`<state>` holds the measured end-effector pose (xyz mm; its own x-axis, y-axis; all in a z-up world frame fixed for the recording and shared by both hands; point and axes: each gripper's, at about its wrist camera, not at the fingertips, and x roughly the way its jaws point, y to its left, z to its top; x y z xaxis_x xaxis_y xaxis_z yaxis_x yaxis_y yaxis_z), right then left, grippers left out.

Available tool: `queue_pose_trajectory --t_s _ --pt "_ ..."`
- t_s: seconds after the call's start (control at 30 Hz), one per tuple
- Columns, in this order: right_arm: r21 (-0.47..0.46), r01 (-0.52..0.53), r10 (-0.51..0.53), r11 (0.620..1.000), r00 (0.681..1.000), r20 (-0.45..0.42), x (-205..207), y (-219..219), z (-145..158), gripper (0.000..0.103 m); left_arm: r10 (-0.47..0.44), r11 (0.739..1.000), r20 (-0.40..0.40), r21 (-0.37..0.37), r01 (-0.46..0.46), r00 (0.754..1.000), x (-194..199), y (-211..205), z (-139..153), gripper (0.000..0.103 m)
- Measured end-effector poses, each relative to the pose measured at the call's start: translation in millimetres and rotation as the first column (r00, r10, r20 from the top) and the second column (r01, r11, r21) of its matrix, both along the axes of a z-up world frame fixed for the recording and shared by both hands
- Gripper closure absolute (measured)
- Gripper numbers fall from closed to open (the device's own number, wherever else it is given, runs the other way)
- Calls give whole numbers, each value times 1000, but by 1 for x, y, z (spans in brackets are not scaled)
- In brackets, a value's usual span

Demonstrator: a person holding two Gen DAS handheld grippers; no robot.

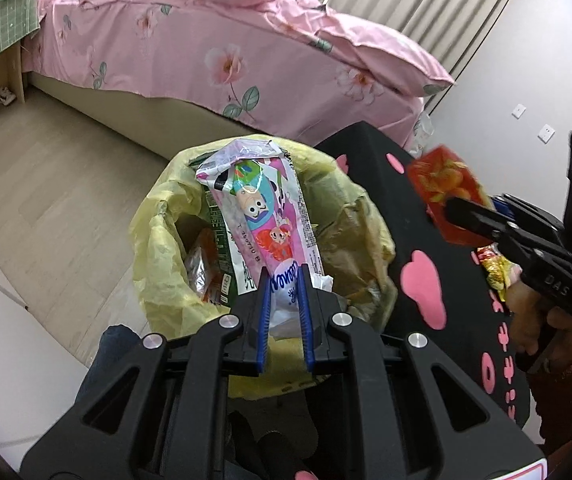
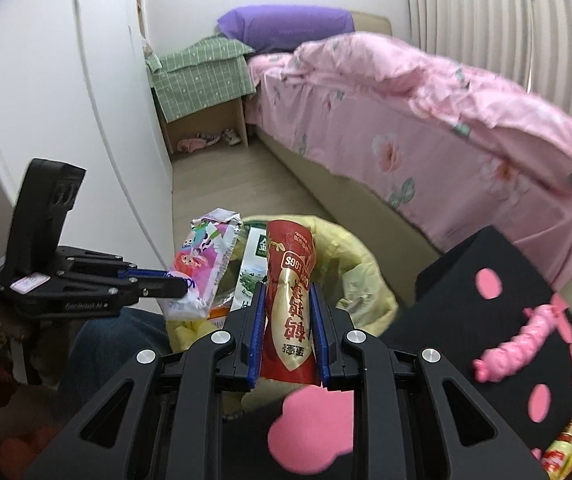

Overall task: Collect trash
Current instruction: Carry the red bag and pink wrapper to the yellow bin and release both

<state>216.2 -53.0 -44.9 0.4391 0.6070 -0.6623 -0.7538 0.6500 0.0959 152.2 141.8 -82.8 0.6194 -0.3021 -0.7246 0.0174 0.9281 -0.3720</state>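
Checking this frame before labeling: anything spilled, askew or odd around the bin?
Nothing spilled. One leftover: a yellow-red snack packet lies on the black table, not binned. Both tools hold wrappers over the yellow-lined bin: pink cartoon wrapper left, red egg wrapper right.

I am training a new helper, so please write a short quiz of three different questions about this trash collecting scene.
1. True or false: the left gripper is shut on the cartoon wrapper.
2. What does the right gripper hold? A) a pink toy B) the red packet C) nothing
3. Fill in: both wrappers are held above the bin lined with a ______ bag.

Key
1. True.
2. B.
3. Yellow. A green carton already lies inside, and one more yellow and red wrapper waits on the black table.
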Motion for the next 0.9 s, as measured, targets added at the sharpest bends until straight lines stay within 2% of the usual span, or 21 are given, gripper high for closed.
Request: queue_pose_trajectory --t_s 0.23,0.27,0.3,0.33,0.43,0.5,0.6,0.77,0.9 --pt "-24 4 -5 1000 999 -51 27 22 -31 80 -12 1000 -26 10 13 1000 15 1 -13 92" --pt "-30 5 -7 1000 999 -50 31 24 -34 79 -10 1000 -27 12 10 1000 15 3 -14 91" --pt "-36 9 -10 999 999 -46 33 26 -37 73 -1 1000 -30 20 1 1000 16 5 -16 89" --pt "-40 15 -17 999 999 -43 36 26 -39 66 5 1000 -32 21 -4 999 17 7 -16 85" --pt "-48 28 -31 998 998 -53 42 27 -46 55 35 999 -28 -2 -35 999 15 14 -15 59" --pt "-52 28 -32 998 998 -62 42 25 -48 54 47 999 -15 -7 -47 999 13 17 -11 56" --pt "-32 51 -53 998 997 -58 41 15 -44 49 76 997 10 18 -76 997 8 18 0 50" --pt "49 58 -55 997 997 -58 35 -9 -27 48 129 992 62 5 -130 990 2 21 20 48" --pt "36 80 -80 996 996 24 28 -16 -11 48 181 983 79 -18 -180 980 -1 24 31 48"
